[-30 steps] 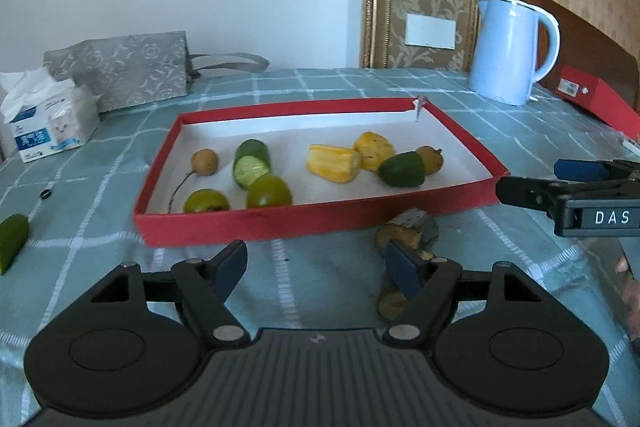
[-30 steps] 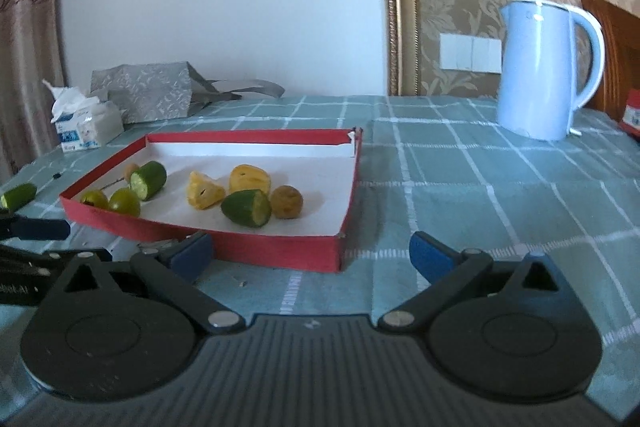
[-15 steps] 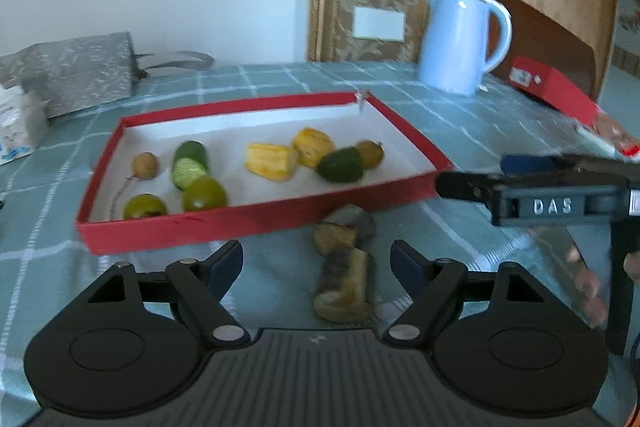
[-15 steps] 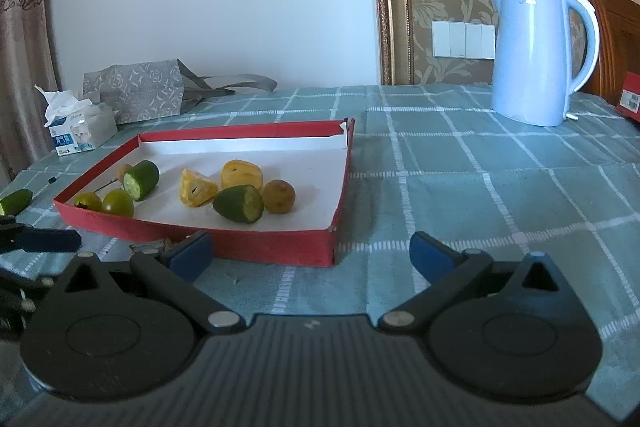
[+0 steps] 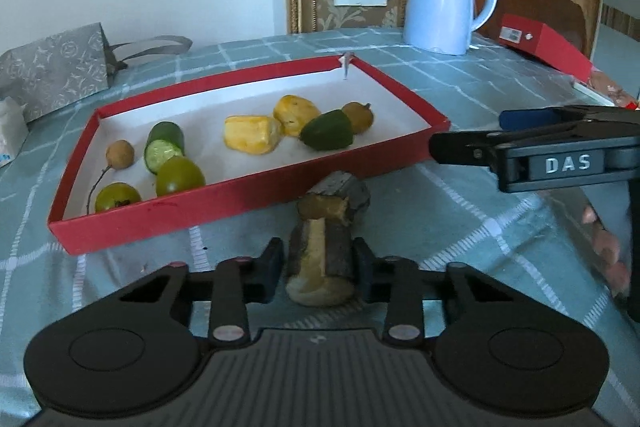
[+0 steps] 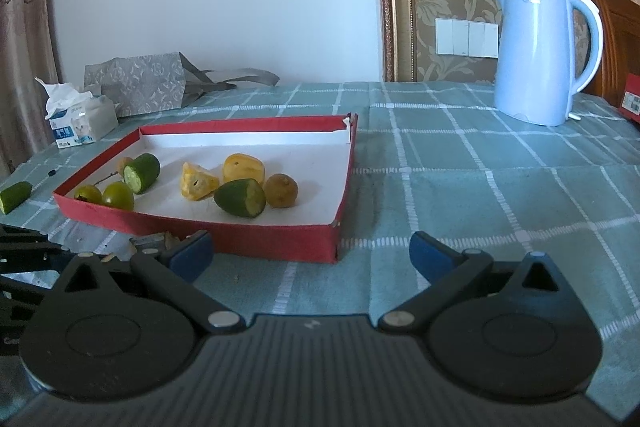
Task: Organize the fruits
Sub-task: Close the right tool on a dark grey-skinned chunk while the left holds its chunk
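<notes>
A red tray [image 5: 240, 203] with a white floor holds cucumber pieces, yellow jackfruit pieces, green round fruits and brown longans. Two dark banana pieces lie on the cloth in front of it. My left gripper [image 5: 319, 263] is shut on the near banana piece [image 5: 320, 259]; the far piece [image 5: 336, 199] lies just beyond. My right gripper [image 6: 310, 255] is open and empty, low over the cloth before the tray's [image 6: 280, 241] right front corner; it also shows in the left wrist view [image 5: 560, 151]. A cucumber piece [image 6: 14, 196] lies on the cloth left of the tray.
A light blue kettle [image 5: 444, 3] stands at the back right. A grey paper bag [image 5: 56, 71] and a tissue pack [image 6: 82, 119] sit at the back left. A red box [image 5: 544, 43] lies at the far right by a wooden chair.
My left gripper has moved right and forward to the banana pieces and closed on the near one. My right gripper has stayed open and shifted little.
</notes>
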The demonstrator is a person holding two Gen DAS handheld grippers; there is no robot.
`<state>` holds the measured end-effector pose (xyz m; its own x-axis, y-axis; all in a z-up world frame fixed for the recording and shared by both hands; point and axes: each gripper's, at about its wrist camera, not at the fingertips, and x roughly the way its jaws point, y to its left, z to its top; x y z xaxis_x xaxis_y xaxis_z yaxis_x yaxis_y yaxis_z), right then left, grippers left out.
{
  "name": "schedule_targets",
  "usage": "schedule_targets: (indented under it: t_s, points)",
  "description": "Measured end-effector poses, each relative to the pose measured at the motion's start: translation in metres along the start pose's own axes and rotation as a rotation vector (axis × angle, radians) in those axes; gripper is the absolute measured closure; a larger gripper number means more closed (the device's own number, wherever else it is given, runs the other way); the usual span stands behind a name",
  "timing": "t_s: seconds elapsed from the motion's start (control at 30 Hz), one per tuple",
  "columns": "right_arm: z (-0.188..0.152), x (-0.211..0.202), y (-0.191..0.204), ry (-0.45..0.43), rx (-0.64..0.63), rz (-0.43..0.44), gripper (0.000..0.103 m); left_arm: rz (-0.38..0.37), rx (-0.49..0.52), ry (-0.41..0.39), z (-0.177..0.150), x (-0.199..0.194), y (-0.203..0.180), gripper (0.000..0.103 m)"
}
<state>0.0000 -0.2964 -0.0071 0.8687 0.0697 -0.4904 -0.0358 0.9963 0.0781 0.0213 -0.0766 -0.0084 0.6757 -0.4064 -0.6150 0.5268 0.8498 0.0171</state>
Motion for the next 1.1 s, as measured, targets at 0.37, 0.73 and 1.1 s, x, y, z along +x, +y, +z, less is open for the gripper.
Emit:
schedule_targets:
  t_s: [0.37,0.73,1.1]
  points:
    - [-0.002,0.003,0.009,0.005,-0.043,0.008,0.0,0.19,-0.101,-0.066,-0.008,-0.013,0.025,0.07]
    - [-0.001,0.005,0.063,-0.004,-0.194,0.11,0.0,0.346,-0.272,-0.072,-0.018,-0.023,0.067,0.07]
    - [-0.003,0.028,0.086,0.052,-0.246,0.063,0.0,0.365,-0.277,-0.064,-0.018,-0.022,0.067,0.07]
